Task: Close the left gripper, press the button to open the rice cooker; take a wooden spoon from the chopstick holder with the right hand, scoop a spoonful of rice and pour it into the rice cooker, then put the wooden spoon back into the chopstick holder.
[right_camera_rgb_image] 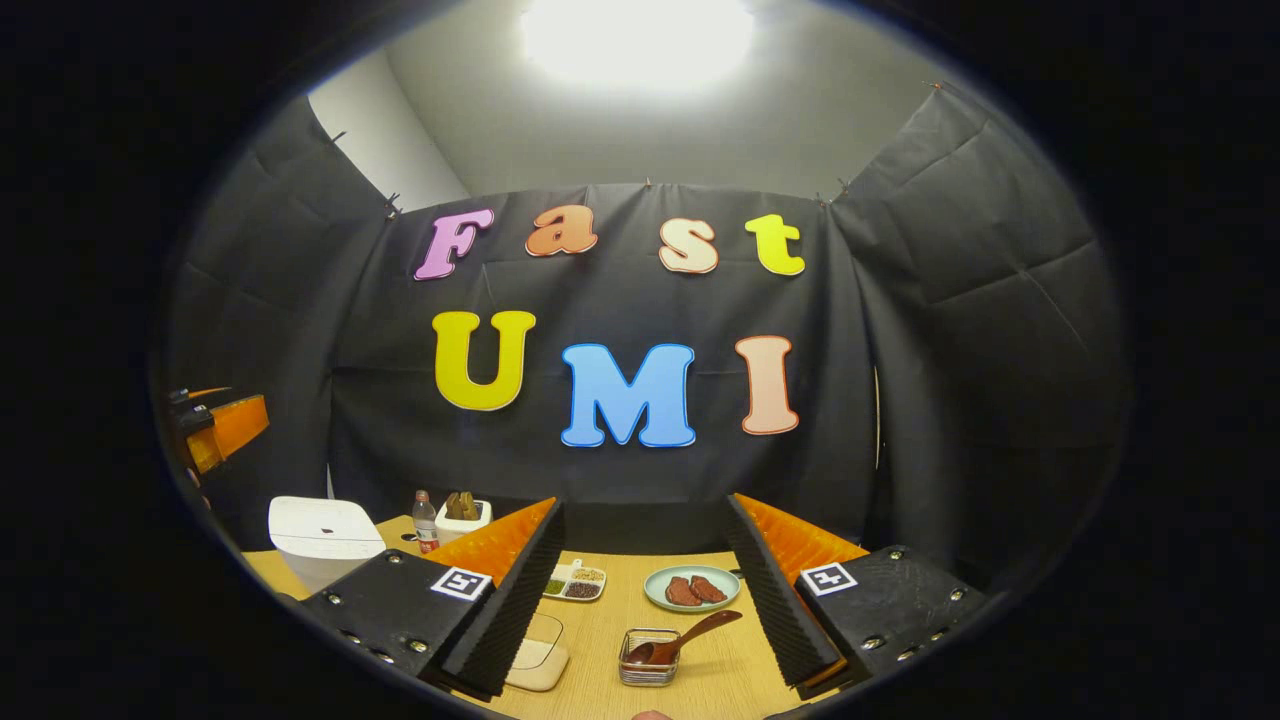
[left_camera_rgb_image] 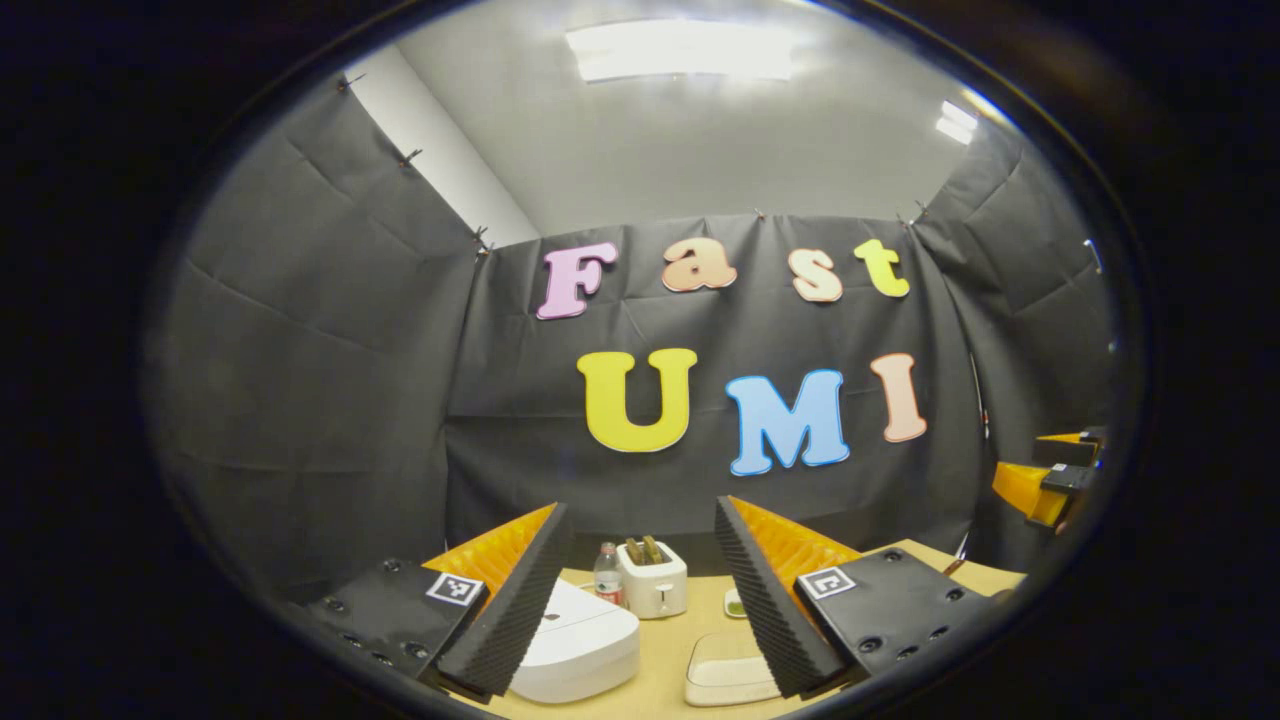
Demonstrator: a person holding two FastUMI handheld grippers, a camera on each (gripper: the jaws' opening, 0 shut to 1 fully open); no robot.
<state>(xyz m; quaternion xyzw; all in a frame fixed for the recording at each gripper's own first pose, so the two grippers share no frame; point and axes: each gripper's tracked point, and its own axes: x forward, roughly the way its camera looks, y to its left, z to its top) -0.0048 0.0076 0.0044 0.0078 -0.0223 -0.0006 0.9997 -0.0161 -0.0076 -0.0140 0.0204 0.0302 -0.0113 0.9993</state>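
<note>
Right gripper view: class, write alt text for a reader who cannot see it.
An open right gripper hangs above a wooden table where a wooden spoon rests in a small clear holder. A plate lies behind; a closed white rice cooker stands at left.

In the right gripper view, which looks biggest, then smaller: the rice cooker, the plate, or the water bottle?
1. Rice cooker, biggest.
2. Plate with the dark food.
3. Water bottle, smallest.
The bottle stands farther back, so it may only look that small.
</note>
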